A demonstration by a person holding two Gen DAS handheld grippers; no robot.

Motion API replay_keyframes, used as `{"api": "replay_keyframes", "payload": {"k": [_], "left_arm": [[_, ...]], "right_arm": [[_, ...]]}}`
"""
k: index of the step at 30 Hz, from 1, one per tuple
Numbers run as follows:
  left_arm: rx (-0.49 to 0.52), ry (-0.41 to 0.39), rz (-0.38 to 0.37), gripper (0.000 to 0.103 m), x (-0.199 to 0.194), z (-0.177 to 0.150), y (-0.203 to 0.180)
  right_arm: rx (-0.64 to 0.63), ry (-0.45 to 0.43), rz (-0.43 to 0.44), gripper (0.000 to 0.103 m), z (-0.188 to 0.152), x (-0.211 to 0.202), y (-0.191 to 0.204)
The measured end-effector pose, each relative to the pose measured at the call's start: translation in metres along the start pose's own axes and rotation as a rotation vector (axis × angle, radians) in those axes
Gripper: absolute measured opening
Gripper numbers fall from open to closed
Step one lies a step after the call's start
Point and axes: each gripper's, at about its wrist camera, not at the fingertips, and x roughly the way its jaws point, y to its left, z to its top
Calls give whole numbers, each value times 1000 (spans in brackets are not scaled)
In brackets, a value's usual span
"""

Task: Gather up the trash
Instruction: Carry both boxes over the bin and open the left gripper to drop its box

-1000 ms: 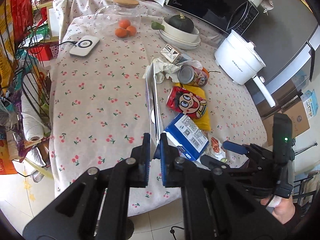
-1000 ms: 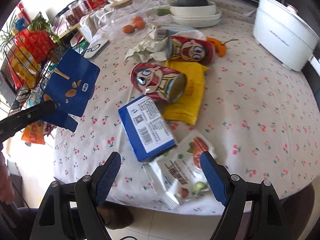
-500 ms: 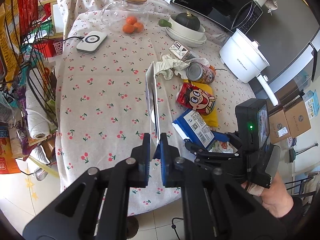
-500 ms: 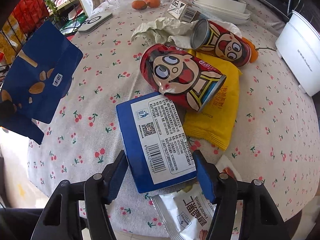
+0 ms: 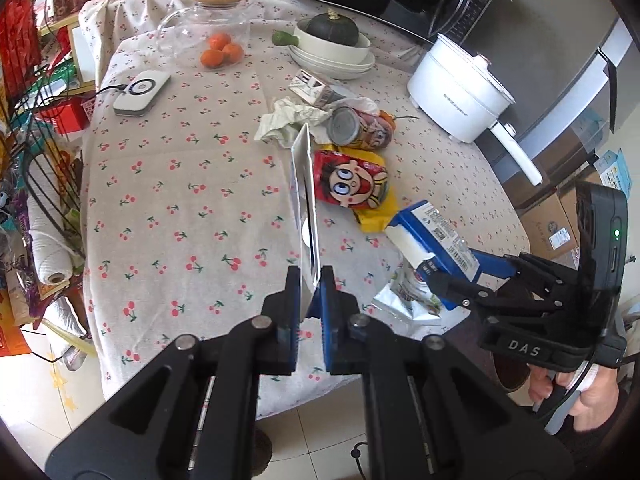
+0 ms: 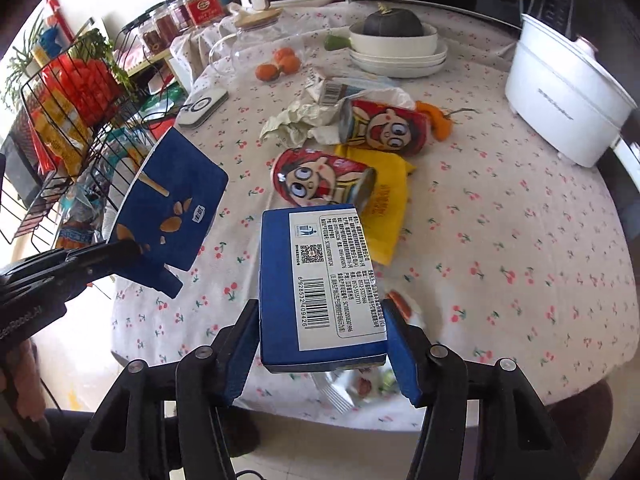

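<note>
My left gripper [image 5: 310, 280] is shut on a flattened blue carton [image 5: 306, 200], seen edge-on in the left wrist view and as a blue panel [image 6: 172, 216] in the right wrist view. My right gripper [image 6: 322, 320] has its jaws closing on a blue box with a barcode label [image 6: 320, 280]. Both pads press its sides, and the box hangs above the cherry-print tablecloth [image 6: 500, 220]. A white snack pouch [image 6: 352, 384] lies under it at the table edge. Two red cartoon cans [image 6: 324, 180] [image 6: 388, 128], a yellow wrapper [image 6: 386, 208] and crumpled paper [image 6: 300, 120] lie behind.
A white electric cooker [image 6: 560, 92] stands at the right. Stacked bowls holding a dark squash [image 6: 396, 44], oranges [image 6: 280, 66] and a white charging pad [image 6: 202, 106] sit at the back. A wire rack [image 6: 60, 120] stands off the table's left side.
The right gripper closed around the blue box and raised it off the table, uncovering the snack pouch. The left gripper, still holding the flat carton, shifted slightly.
</note>
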Motion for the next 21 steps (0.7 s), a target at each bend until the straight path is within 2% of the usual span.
{"api": "replay_keyframes", "payload": {"k": [5, 12, 17, 21], "left_arm": [[97, 39, -57, 10, 11, -10, -50], [305, 121, -167, 10, 35, -37, -154], [430, 197, -272, 10, 55, -60, -227], [512, 258, -333, 10, 72, -79, -268]], "right_arm": [[77, -39, -73, 60, -40, -48, -61], [295, -43, -184, 60, -125, -98, -167], [455, -41, -209, 60, -175, -118, -218], [491, -47, -225, 60, -203, -133, -241]]}}
